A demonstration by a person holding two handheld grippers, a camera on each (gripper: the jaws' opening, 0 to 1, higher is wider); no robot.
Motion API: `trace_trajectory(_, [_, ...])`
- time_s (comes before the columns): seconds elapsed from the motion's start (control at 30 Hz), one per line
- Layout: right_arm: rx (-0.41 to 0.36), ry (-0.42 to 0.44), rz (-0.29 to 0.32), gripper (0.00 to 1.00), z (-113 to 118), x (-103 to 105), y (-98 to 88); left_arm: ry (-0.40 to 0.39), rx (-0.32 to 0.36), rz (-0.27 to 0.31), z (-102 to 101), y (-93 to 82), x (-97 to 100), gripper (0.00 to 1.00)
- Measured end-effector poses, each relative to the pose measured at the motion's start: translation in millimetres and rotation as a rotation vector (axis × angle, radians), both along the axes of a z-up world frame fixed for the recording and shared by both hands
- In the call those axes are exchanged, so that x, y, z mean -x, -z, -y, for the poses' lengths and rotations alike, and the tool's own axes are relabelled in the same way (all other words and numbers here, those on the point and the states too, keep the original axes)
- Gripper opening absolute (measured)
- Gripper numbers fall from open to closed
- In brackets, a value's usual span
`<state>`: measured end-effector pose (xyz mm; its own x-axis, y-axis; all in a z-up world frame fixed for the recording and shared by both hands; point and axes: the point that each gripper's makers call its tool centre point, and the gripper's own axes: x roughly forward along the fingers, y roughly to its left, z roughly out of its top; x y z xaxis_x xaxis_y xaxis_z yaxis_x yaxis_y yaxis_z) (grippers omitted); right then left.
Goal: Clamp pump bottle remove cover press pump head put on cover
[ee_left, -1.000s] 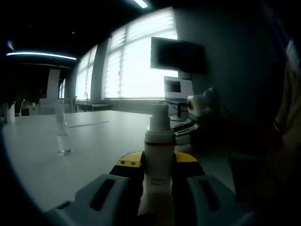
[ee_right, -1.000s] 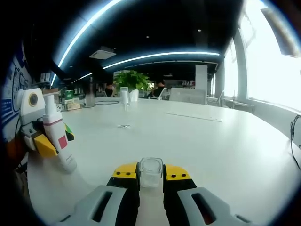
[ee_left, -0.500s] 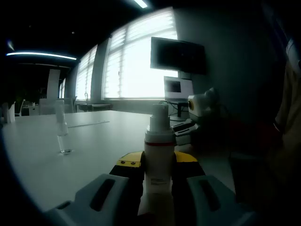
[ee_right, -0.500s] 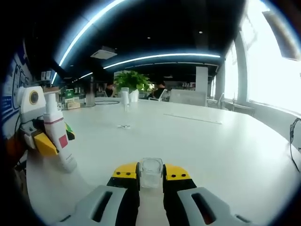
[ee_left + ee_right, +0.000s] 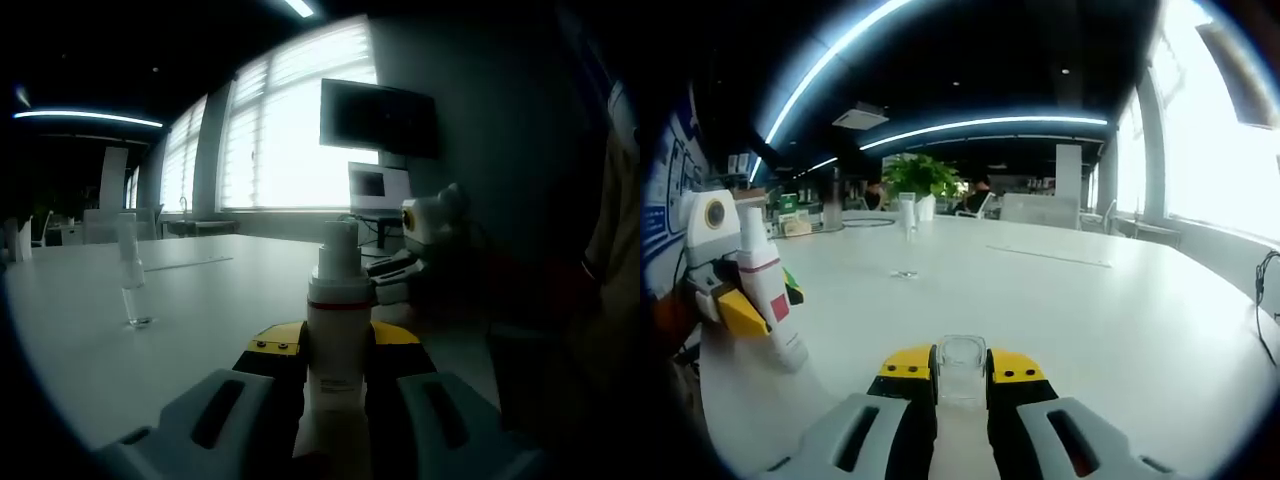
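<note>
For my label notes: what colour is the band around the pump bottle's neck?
Red, on the white plastic pump bottle; clearest in the left gripper view.

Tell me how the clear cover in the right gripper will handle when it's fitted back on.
The clear cover looks thin, rigid plastic, so probably light and apt to crack if squeezed. Its smooth walls may slip between the right gripper jaws. The pump bottle is tall and narrow, likely tippy unless clamped.

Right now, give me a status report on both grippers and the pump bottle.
Left gripper shut on pump bottle, upright, pump head bare. Right gripper shut on clear cover. White table between them open.
</note>
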<state>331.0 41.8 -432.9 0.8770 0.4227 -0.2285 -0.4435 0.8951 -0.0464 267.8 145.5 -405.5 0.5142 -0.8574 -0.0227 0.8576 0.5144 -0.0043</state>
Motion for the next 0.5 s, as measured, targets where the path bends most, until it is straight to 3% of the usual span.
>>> trace_trajectory(0.5, [0.000, 0.008, 0.005, 0.14, 4.3, 4.6, -3.2, 0.000, 0.000, 0.001, 0.0, -0.1, 0.5, 0.13])
